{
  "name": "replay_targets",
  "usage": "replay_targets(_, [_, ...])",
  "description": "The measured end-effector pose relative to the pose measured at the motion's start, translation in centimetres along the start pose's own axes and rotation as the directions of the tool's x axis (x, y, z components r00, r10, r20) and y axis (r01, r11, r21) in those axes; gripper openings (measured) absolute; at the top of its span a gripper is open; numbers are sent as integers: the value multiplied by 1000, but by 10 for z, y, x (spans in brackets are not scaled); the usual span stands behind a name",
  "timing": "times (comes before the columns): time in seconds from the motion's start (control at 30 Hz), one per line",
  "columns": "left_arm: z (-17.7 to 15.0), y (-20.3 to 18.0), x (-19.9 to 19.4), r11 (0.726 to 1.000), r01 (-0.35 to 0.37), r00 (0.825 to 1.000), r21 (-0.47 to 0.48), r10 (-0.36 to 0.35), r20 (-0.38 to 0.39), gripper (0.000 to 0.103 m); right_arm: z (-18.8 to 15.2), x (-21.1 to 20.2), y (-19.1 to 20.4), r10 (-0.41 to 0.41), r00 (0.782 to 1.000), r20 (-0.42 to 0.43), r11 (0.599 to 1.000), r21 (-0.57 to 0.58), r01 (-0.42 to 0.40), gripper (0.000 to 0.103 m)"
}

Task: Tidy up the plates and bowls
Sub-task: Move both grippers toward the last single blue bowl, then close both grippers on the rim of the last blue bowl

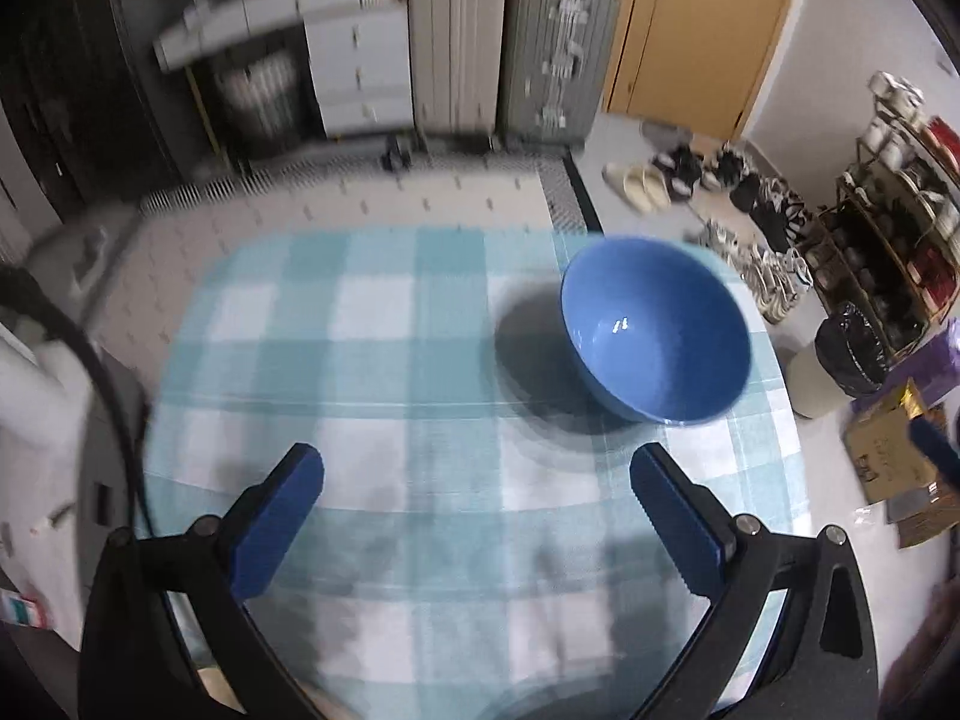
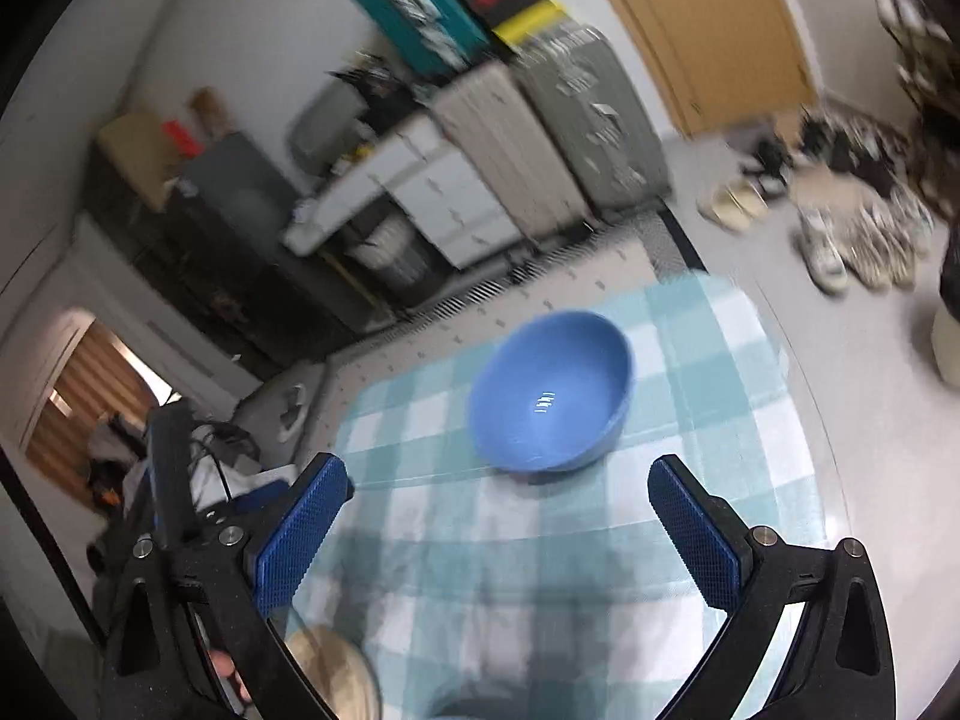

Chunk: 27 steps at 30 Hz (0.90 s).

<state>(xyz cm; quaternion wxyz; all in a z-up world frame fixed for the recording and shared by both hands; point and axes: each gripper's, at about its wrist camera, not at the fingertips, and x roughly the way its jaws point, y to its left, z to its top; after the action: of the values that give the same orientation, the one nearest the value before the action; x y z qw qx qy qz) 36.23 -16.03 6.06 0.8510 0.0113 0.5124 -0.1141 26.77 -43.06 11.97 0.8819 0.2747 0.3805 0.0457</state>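
Observation:
A blue bowl (image 1: 657, 339) stands upright and empty on the blue and white checked cloth (image 1: 372, 372), towards the table's far right. My left gripper (image 1: 477, 468) is open and empty, above the cloth, nearer than the bowl and to its left. In the right wrist view the same bowl (image 2: 549, 393) lies just ahead of my right gripper (image 2: 501, 480), which is open and empty, with the cloth (image 2: 708, 372) under it. A pale round dish edge (image 2: 336, 669) shows at the bottom left, partly hidden by the gripper. Both views are motion-blurred.
Suitcases (image 1: 510, 42) and white drawers (image 1: 354, 66) stand on the floor behind the table. Shoes (image 1: 690, 180) and a rack (image 1: 900, 210) lie to the right, with a black bin bag (image 1: 849, 348) and cardboard boxes (image 1: 894, 456) near the table's right edge.

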Motion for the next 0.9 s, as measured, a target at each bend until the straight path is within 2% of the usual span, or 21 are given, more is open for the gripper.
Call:
replay_targets(0.07, [10, -2, 20, 1000, 1, 1000, -30, -2, -29, 103, 13, 31, -12, 5, 998, -59, 1000, 21, -4, 102])
replay_targets(0.23, [36, -18, 62, 1000, -10, 996, -15, 8, -84, 103, 39, 101, -33, -79, 981, -176, 997, 0, 80, 102])
replay_targets(0.47, [56, -42, 105, 1000, -4, 989, 17, 7, -150, 103, 53, 144, -65, -56, 977, -204, 991, 106, 79, 101])
replay_targets(0.53, [57, -47, 110, 1000, 4, 991, 15, -2, -137, 102, 54, 155, -72, -50, 974, -222, 991, 113, 77, 85])
replay_targets(0.63, [56, -52, 117, 999, 14, 990, 31, -10, -139, 102, 52, 170, -77, -85, 960, -267, 990, 86, 112, 71])
replay_targets(0.8, [59, -62, 123, 998, 26, 991, 64, -17, -133, 96, 47, 181, -85, -84, 955, -284, 989, 93, 115, 49])
replay_targets(0.87, [59, -62, 124, 998, 37, 991, 53, -30, -131, 91, 46, 185, -87, -94, 954, -285, 989, 85, 123, 47])
replay_targets(0.9, [59, -63, 125, 998, 43, 990, 51, -35, -137, 88, 45, 187, -85, -107, 951, -289, 989, 67, 132, 41])
